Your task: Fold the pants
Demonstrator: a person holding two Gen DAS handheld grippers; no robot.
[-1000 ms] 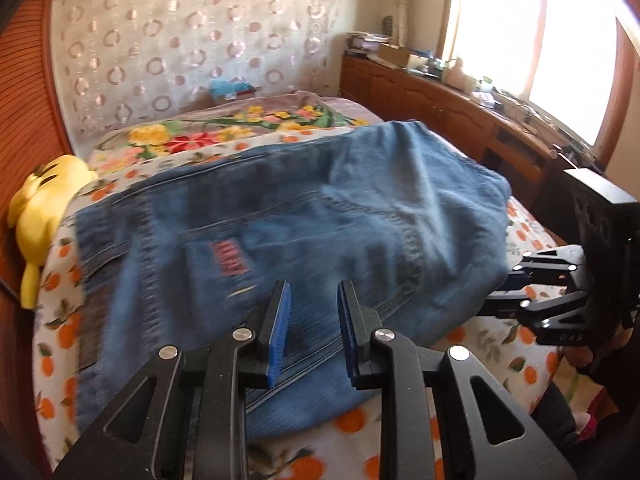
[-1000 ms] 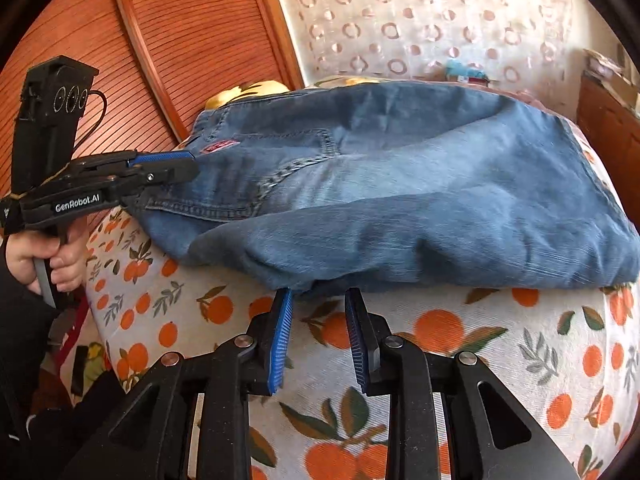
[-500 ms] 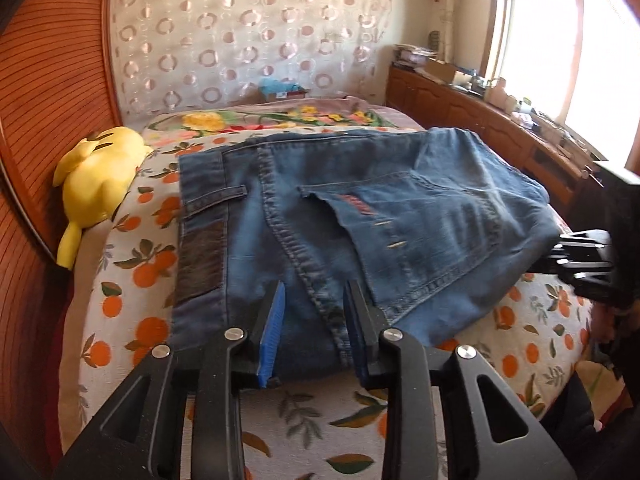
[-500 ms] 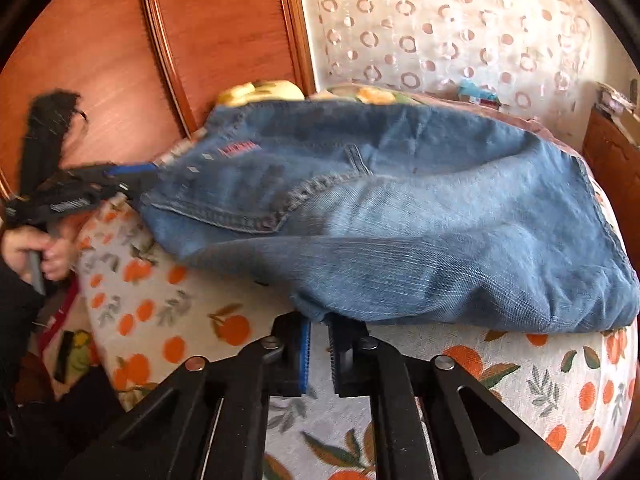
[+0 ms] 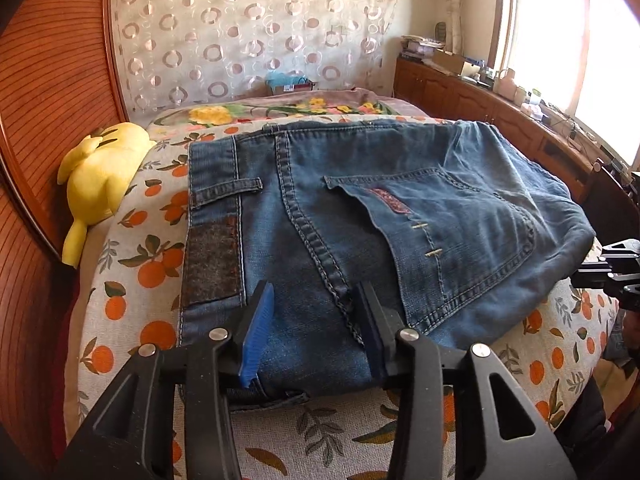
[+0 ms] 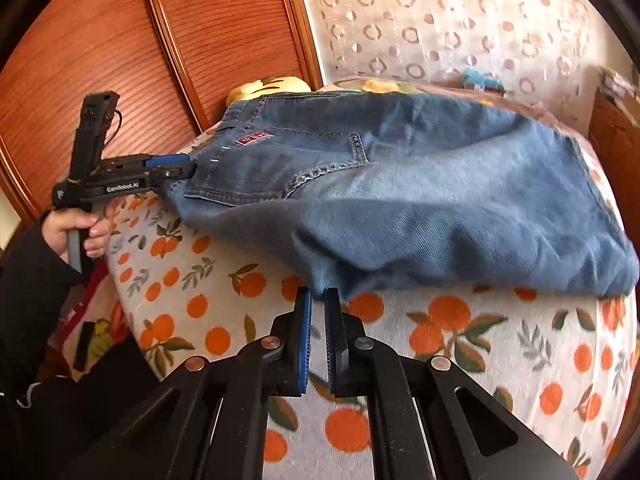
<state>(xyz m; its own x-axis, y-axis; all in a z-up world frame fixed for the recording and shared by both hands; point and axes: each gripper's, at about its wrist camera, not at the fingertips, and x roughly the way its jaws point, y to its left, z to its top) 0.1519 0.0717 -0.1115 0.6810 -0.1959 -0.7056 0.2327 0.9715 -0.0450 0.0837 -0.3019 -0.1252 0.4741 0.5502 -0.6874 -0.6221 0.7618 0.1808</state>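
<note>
Right wrist view: the right gripper [image 6: 318, 300], low at centre frame, is clamped on the near edge of the folded blue jeans [image 6: 400, 200], which lie across the orange-print bedspread [image 6: 440, 340]. At middle left a hand [image 6: 76, 236] holds the left gripper [image 6: 188, 166], marked "GenRobot.AI", level against the jeans' waist end. In the left wrist view its jaws, which have just been opening, stand apart over the denim without pressing it, and a yellow plush toy [image 5: 100, 176] lies at middle left.
</note>
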